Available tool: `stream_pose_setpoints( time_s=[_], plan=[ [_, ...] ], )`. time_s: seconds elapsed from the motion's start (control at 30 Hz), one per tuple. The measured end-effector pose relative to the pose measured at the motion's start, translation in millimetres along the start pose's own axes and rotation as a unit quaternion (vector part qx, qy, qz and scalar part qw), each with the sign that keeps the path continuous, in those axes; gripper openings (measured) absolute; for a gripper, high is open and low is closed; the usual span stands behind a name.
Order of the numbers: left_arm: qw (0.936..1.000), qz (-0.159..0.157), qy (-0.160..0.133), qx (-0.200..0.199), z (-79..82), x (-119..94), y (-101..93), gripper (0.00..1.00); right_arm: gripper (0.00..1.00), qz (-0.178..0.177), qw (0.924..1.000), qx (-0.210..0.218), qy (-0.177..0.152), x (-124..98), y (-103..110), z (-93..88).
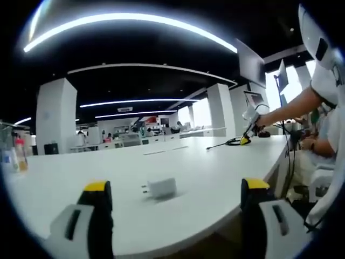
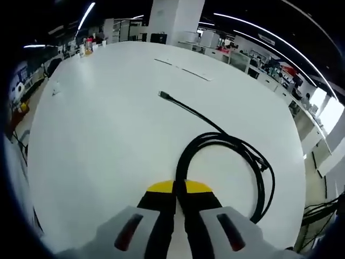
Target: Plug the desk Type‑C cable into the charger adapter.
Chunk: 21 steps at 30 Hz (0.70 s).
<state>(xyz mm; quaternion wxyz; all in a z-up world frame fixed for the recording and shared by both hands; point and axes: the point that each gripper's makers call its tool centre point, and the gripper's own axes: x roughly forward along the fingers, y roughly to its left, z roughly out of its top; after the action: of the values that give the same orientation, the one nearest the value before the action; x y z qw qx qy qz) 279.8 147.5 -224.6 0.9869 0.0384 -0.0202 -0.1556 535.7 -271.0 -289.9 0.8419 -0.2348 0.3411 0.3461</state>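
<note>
The white charger adapter (image 1: 161,188) lies on the white desk (image 1: 205,162) with its prongs to the left, just ahead of my left gripper (image 1: 176,185). That gripper is open, its yellow-tipped jaws wide apart on either side of the adapter and holding nothing. Far across the desk, my right gripper (image 1: 249,135) comes down onto the black cable (image 1: 233,142). In the right gripper view, my right gripper (image 2: 179,188) is shut on the coiled black Type-C cable (image 2: 226,141). The cable's free plug end (image 2: 163,95) lies stretched out on the desk beyond the coil.
A person's arm (image 1: 294,102) reaches over the desk's right side, above a white chair (image 1: 323,178). Bottles (image 1: 19,154) stand at the far left. Two thin strips (image 2: 183,67) lie farther along the desk. A small white object (image 2: 55,89) sits near the left edge.
</note>
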Motion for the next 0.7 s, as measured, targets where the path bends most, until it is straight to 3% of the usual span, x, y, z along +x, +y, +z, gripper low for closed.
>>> stream_pose_setpoints(
  time_s=[0.2,0.33,0.7],
  plan=[
    [1.0000,0.000,-0.001,0.001,0.0,-0.3,0.5,1.00,0.02,0.002,1.0000,0.006,0.002,-2.8,14.0,0.5],
    [1.0000,0.000,-0.001,0.001,-0.1,-0.2,0.5,1.00,0.02,0.010,0.9998,0.017,0.003,0.0,-2.2,-1.6],
    [0.9999,-0.001,-0.004,0.009,2.7,-1.2,-1.0,1.00,0.01,0.015,0.9998,0.011,0.011,-3.6,12.5,-0.8]
  ],
)
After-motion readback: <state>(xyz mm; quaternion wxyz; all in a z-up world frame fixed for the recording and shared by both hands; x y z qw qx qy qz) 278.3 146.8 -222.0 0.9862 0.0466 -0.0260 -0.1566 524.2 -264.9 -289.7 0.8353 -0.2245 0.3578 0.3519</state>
